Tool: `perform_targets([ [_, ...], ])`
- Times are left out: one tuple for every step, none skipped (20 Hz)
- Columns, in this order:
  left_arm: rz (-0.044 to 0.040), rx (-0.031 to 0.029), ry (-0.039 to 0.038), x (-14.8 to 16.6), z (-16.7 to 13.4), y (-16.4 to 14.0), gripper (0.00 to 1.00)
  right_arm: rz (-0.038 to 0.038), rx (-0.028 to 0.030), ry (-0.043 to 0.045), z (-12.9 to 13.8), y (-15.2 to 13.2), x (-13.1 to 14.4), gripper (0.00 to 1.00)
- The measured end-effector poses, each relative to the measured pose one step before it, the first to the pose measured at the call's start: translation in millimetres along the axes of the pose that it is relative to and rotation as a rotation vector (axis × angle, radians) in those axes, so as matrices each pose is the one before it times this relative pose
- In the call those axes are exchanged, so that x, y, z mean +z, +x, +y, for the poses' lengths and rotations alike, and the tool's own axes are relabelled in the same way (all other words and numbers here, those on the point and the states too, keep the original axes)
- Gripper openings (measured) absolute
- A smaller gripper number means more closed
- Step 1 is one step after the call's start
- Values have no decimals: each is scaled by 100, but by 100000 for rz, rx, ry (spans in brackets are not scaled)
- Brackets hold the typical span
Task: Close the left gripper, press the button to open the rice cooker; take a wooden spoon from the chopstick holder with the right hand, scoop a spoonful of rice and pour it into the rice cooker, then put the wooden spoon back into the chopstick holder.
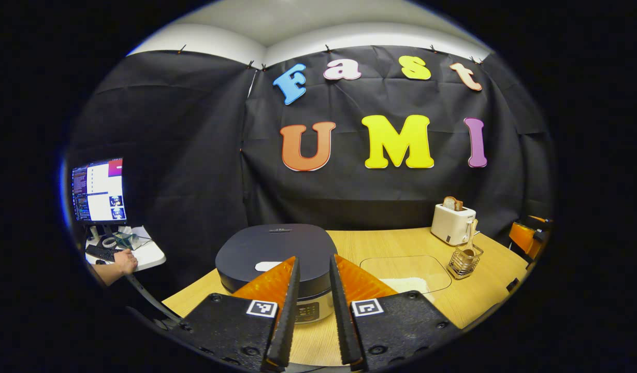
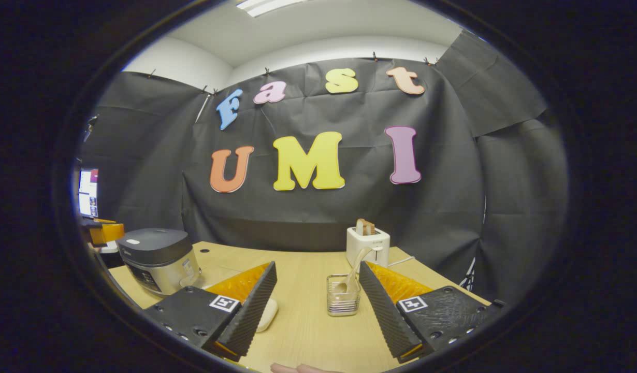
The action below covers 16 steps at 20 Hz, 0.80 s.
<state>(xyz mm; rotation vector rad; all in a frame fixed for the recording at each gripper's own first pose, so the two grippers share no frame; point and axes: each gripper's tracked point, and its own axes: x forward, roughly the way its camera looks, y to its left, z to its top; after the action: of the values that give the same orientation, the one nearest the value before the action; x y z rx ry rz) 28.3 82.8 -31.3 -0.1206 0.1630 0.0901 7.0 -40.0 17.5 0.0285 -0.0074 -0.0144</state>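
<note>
toaster (image 2: 367,245) behind chopstick holder (image 2: 343,296), rice cooker (image 2: 158,259) lid down

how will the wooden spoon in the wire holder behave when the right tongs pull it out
The wooden spoon looks stiff and light, so it should lift without bending. It leans in the open wire holder, so it may drag against the rim. The holder looks light and could tip or slide on the smooth table.

Wood, wire and matt plastic on our bench

We see a pale wood-grain table (image 2: 308,331), smooth; a rice cooker (image 1: 277,254) with matt dark lid and shiny metal-looking body; a wire chopstick holder (image 2: 343,296) holding a wooden spoon (image 2: 356,269); a smooth white toaster (image 1: 452,224); creased matt cloth wall (image 2: 443,207).
</note>
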Motion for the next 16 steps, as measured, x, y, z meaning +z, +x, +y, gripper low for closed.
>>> perform_targets([
  [1347, 1216, -1671, 211, 778, 234, 22, 875, 46, 360, -62, 152, -294, 95],
  [2468, 1042, -2035, -82, 732, 474, 6, 826, -285, 660, -153, 135, -114, 95],
  [1909, 2201, -2140, 11, 834, 362, 5, 658, 61, 667, -142, 36, -154, 95],
  [1776, 1848, -859, 9, 639, 386, 3, 513, 392, 503, -28, 55, 41, 95],
  [1542, -35, 234, 56, 92, 646, 3, 111, 187, 357, -58, 72, -31, 96],
  [2888, 198, 273, -300, 76, 563, 3, -211, -283, 258, -226, 23, 171, 96],
  [2949, 130, 351, -525, 81, 529, 2, -349, -417, 157, -303, 23, 111, 96],
  [2354, 450, 449, -393, 85, 546, 3, -292, -191, 119, -215, -28, 197, 96],
  [1448, 136, 464, -165, 119, 457, 3, -151, -89, 330, -190, 12, 28, 96],
  [1072, -57, 211, -125, -20, 361, 2, -100, -263, 649, -231, 26, 128, 95],
  [747, 472, -311, -138, 106, 259, 3, -135, -323, 689, -255, -50, 110, 95],
  [837, 626, -299, -204, 150, 344, 3, -59, -355, 679, -237, 84, 108, 95],
  [616, 484, -314, -188, 65, 319, 2, 25, -234, 697, -181, -33, -1, 94],
  [541, 642, -198, -146, 154, 241, 3, 126, -136, 621, -117, -36, 47, 94],
  [1131, 239, -168, -347, 156, 306, 3, 172, -174, 387, -93, 234, -76, 95],
  [1469, -667, -349, -468, -59, 309, 3, 158, -115, 246, -73, 67, 57, 96],
])
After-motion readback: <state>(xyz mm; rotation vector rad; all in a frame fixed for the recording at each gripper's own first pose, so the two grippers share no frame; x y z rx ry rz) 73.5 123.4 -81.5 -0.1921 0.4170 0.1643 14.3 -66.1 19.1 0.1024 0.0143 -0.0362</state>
